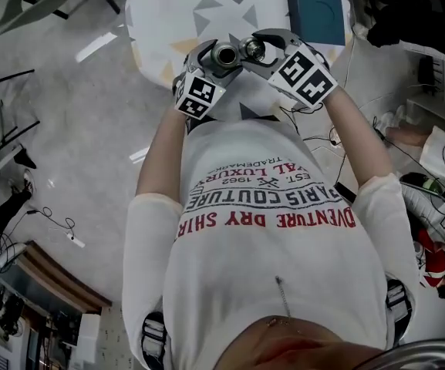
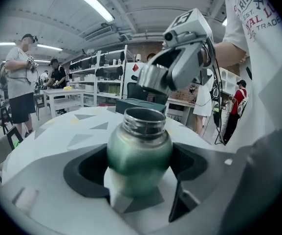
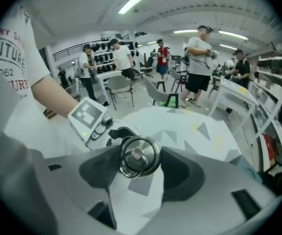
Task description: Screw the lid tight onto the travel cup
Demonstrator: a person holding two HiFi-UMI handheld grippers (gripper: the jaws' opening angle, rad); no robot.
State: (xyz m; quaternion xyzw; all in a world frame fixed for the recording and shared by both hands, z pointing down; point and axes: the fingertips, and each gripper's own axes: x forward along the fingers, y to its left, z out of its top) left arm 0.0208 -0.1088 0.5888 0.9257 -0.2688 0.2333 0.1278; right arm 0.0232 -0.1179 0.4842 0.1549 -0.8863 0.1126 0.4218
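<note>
Above the patterned table (image 1: 168, 14), the head view showed both tools held up in front of the person's chest. The left gripper (image 1: 217, 60) carried the travel cup (image 1: 225, 54) with its open mouth towards the camera. The right gripper (image 1: 259, 49) carried the lid (image 1: 251, 49) just beside that mouth. From this height the two were small, and whether lid and rim touched could not be settled here.

From the left gripper view, the answer was clearer. That gripper's jaws pinched the green body of the travel cup (image 2: 140, 155) from both sides, dark pads against its shoulder. The steel neck stood bare, its threads uncovered and the mouth open. The right gripper (image 2: 156, 80) hung above and a little beyond the neck with the lid (image 2: 153, 77) in its jaws. A gap showed between the lid and the rim, so the two were apart.

From the right gripper view, the jaws were closed on the round steel lid (image 3: 138, 155), one pad on each side of its edge. Past the lid lay part of the left gripper (image 3: 112, 131), though the cup's mouth was hidden behind the lid.

Judged from this, both parts were picked up and brought near each other, and nothing more was done. Left to do were lining the lid up over the neck, seating it on the threads, and turning it until tight.
</note>
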